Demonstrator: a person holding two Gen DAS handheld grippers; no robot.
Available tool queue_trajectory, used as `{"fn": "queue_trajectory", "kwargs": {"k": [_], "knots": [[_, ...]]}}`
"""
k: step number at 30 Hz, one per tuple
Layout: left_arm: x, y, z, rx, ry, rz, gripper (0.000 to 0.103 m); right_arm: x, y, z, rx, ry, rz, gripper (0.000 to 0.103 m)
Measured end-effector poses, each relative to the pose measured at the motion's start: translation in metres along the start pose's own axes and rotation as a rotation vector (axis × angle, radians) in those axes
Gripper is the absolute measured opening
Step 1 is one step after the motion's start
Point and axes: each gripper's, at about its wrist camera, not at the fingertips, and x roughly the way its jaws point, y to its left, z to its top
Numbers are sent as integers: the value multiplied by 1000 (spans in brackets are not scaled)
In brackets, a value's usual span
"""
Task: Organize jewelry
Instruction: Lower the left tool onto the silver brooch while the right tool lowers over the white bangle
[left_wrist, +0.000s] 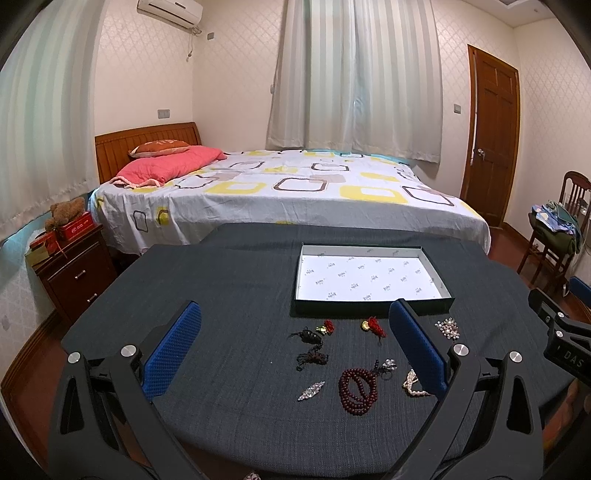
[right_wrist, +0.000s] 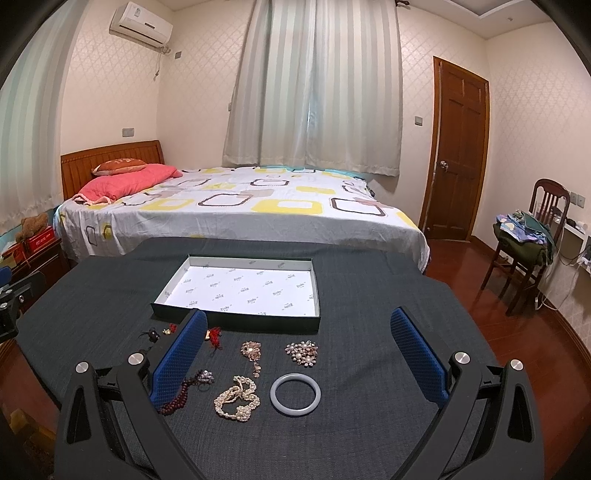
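Jewelry lies on a dark cloth table (left_wrist: 229, 288) in front of an empty shallow box (left_wrist: 369, 280) with white lining, also in the right wrist view (right_wrist: 240, 288). My left gripper (left_wrist: 295, 347) is open above a dark red bead string (left_wrist: 356, 387), a silver brooch (left_wrist: 311, 390), black tassel pieces (left_wrist: 312, 356) and red knots (left_wrist: 375, 326). My right gripper (right_wrist: 297, 350) is open above a pearl necklace (right_wrist: 238, 400), a pale jade bangle (right_wrist: 295, 394), a pink chain (right_wrist: 253, 352) and a pearl brooch (right_wrist: 302, 352). Neither holds anything.
A bed (left_wrist: 280, 192) stands just beyond the table. A nightstand (left_wrist: 74, 269) is at the left, a chair with clothes (right_wrist: 528, 240) at the right by a wooden door (right_wrist: 458, 155). The right gripper's body shows at the left view's edge (left_wrist: 561, 332).
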Motion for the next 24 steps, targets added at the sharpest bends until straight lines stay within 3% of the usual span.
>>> {"fn": "queue_trajectory", "kwargs": {"k": [11, 16, 24], "knots": [[40, -2, -15, 39, 92, -34, 99, 37, -9, -27, 34, 64, 23, 97], [84, 2, -44, 47, 208, -28, 99, 79, -17, -62, 58, 179, 38, 97], [137, 18, -74, 26, 322, -11, 99, 128, -20, -100, 76, 309, 53, 96]]}}
